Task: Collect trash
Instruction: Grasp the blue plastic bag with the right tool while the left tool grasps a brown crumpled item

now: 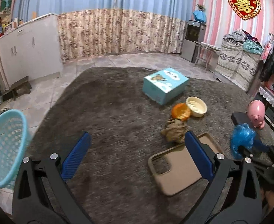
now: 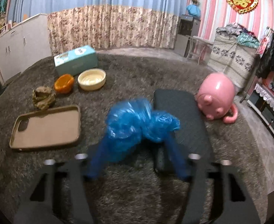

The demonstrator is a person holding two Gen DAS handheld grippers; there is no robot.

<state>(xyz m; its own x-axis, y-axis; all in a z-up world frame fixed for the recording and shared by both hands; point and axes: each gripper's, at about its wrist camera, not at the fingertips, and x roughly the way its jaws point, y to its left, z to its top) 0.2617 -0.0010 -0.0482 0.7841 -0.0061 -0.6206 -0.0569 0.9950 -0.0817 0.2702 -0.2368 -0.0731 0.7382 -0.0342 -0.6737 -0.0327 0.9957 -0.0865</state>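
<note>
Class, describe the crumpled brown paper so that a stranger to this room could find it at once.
Start at the turquoise box on the grey rug. In front of it sits an orange bowl beside a cream bowl; the crumpled brown paper lies between the orange bowl and the tan phone case. It alone is wrinkled and shapeless.

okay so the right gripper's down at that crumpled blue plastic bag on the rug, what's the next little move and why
Probably finish closing the right gripper on the blue plastic bag, then lift. Its fingers already straddle the crumpled bag, though blur hides whether the pads press on it yet. The light blue basket sits off to the left, likely where the bag should go.
</note>
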